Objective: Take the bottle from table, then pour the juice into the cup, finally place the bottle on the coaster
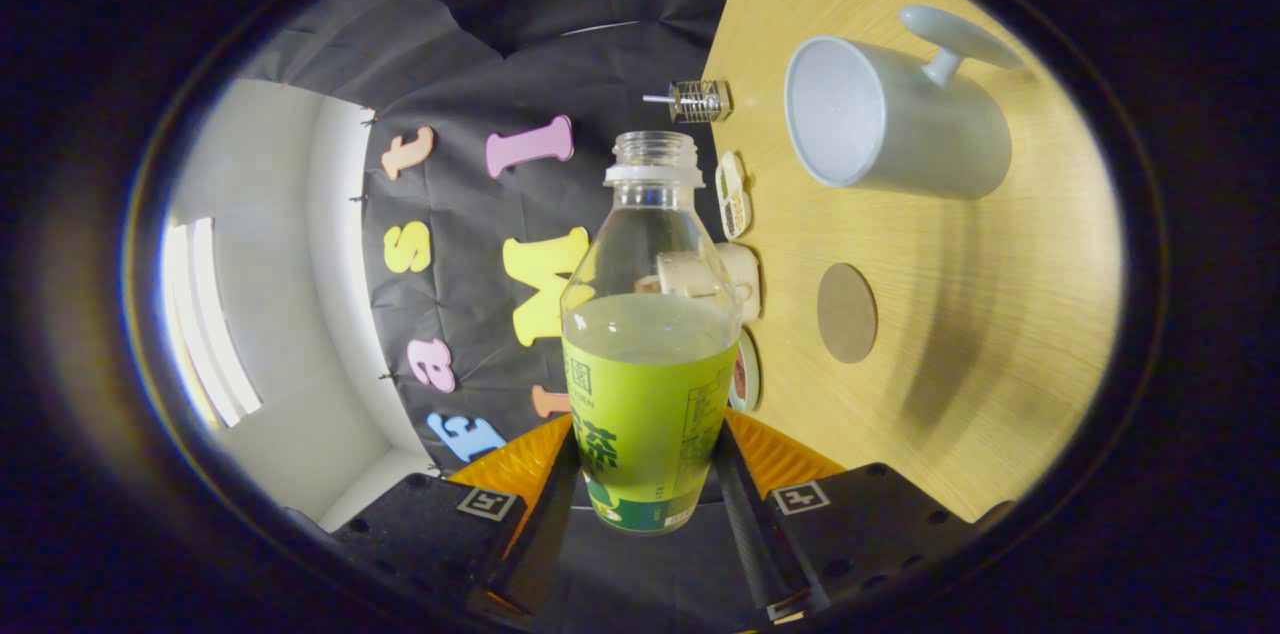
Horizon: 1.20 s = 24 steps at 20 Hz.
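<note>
Gripper point(648, 484) view rolled sideways, so wooden surface point(960, 394) stands as a vertical plane to one side of bottle point(648, 384). Fingers clamped on bottle, one pressing each flank of lower labelled body, just above its base. Bottle held clear of surface, not touching it; neck pointing away from fingers, lined up w/ finger axis. Cap off, mouth open. Juice point(645, 326) pale yellow-green, filling approx lower half; upper part clear and empty; liquid line level across bottle w/ top edge of green label. Cup point(895, 119) pale grey-blue w/ handle, standing on surface, beyond bottle mouth and off to surface side; well apart from bottle, open mouth facing camera, inside looks empty. Coaster point(846, 312) round, brown, flat on surface, beside bottle's mid-body on same side as cup, nearer fingers than cup is; nothing on it. Bottle and coaster apart. Small glass jar w/ metal top point(697, 100) at surface edge beyond bottle mouth, btwn bottle neck and cup. Several small items along surface edge right behind bottle shoulder, partly hidden by it – cannot tell what they are. Dark cloth booth wall point(470, 314) behind bottle on side away from surface.
</note>
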Motion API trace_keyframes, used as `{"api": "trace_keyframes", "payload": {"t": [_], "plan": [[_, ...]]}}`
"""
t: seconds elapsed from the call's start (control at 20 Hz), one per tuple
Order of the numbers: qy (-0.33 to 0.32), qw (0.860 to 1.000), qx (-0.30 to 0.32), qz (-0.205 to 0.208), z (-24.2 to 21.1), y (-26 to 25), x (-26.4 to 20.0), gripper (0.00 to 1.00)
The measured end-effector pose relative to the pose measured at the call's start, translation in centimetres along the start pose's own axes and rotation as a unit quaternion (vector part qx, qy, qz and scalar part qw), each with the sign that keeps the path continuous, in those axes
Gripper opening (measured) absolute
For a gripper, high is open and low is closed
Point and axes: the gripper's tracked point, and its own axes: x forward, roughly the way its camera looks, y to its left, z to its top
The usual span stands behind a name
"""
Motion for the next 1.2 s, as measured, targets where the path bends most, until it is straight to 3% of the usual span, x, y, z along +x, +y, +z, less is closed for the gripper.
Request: {"api": "trace_keyframes", "payload": {"t": [0.4,1.2], "plan": [[-0.004,0.998,0.053,0.026,0.3,1.1,0.2,0.78],[-0.007,0.995,0.098,0.03,1.1,2.6,0.6,0.77]]}}
